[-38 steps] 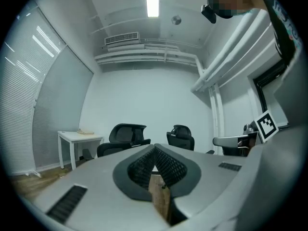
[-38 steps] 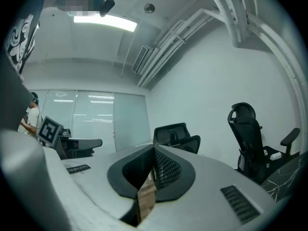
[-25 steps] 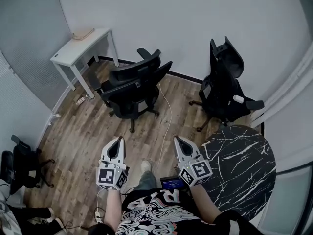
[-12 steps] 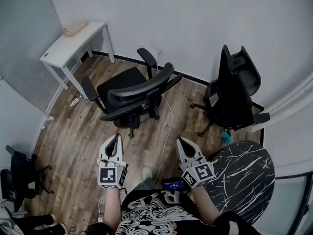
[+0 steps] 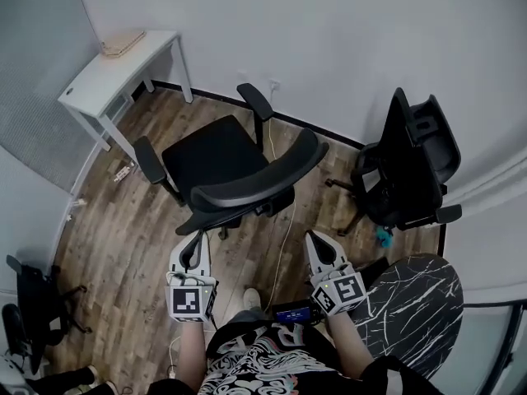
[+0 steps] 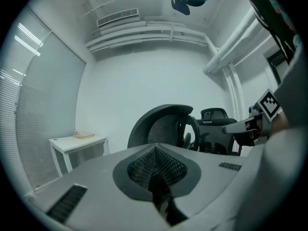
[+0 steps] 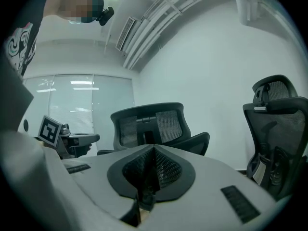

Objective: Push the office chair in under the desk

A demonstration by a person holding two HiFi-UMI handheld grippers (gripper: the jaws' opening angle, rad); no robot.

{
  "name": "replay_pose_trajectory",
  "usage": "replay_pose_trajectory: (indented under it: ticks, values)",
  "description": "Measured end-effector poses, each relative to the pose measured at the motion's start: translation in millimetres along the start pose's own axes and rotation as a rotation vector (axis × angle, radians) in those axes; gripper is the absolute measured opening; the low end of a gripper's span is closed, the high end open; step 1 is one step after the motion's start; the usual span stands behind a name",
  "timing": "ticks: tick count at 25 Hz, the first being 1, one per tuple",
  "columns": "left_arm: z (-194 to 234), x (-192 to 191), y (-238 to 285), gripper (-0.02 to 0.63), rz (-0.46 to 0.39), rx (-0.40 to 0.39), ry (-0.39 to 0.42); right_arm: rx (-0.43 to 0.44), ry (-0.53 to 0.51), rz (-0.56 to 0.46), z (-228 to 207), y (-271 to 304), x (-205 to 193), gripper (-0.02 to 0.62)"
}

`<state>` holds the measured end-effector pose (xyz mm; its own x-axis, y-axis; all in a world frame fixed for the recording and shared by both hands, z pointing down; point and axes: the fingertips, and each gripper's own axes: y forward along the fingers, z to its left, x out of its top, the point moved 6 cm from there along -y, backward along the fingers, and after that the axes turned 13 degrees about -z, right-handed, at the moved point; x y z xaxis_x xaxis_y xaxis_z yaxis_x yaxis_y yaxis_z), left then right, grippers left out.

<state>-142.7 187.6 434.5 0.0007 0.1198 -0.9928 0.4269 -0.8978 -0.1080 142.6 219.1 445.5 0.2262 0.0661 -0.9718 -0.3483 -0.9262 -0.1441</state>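
Desk is far left against the wall, white, with the space under it open. It is well apart from the chair, so the task is barely begun.

My left gripper has its jaws pressed together with nothing between them. Its tip is near the left end of the backrest; I can't tell if it touches.

Office chair is mid-floor between me and the desk, backrest towards me, seat and armrests pointing roughly at the desk corner. A white cable runs on the floor beside its base.

My right gripper is also closed and empty, and sits apart from the backrest's right end.

Second chair is further right by the wall, and the marble table is at my right elbow. Neither is part of this.

Step in hand, as I judge it, is getting both closed tips onto the backrest.
- Keep the jaws closed and push with the tips, no grabbing.
- Plant one tip on each side of the backrest's upper edge for an even push, or the chair swivels.
- Steer left towards the desk opening.
- Go slow, since the castors could snag the cable.
- The armrests may catch the desk legs, so line them up first.
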Motion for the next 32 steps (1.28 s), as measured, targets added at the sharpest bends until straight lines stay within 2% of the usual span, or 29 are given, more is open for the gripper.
replay_pose_trajectory:
  ticks: [9, 16, 21, 26, 30, 32]
  values:
    - [-3.0, -8.3, 15.7, 0.023, 0.034, -0.016, 0.017, 0.065, -0.095, 0.049, 1.4, 26.5, -2.9, 0.021]
    - [3.6, -9.1, 20.7, 0.023, 0.052, 0.046, 0.029, 0.082, -0.060, 0.070, -10.9, 43.8, -4.8, 0.038]
    - [4.7, -10.9, 24.0, 0.024, 0.085, 0.060, 0.050, 0.104, -0.057, 0.064, -20.6, 53.8, -3.6, 0.041]
    - [1.0, -8.0, 28.7, 0.026, 0.108, 0.041, 0.140, 0.140, -0.053, 0.071, -17.4, 60.0, -2.3, 0.041]
    - [-3.3, -11.5, 31.1, 0.027, 0.152, 0.012, 0.173, 0.158, -0.050, 0.066, -17.3, 64.3, -2.5, 0.041]
    - [-3.1, -14.5, 29.6, 0.057, 0.171, 0.000, 0.201, 0.168, -0.046, 0.064, -16.9, 66.3, -2.9, 0.041]
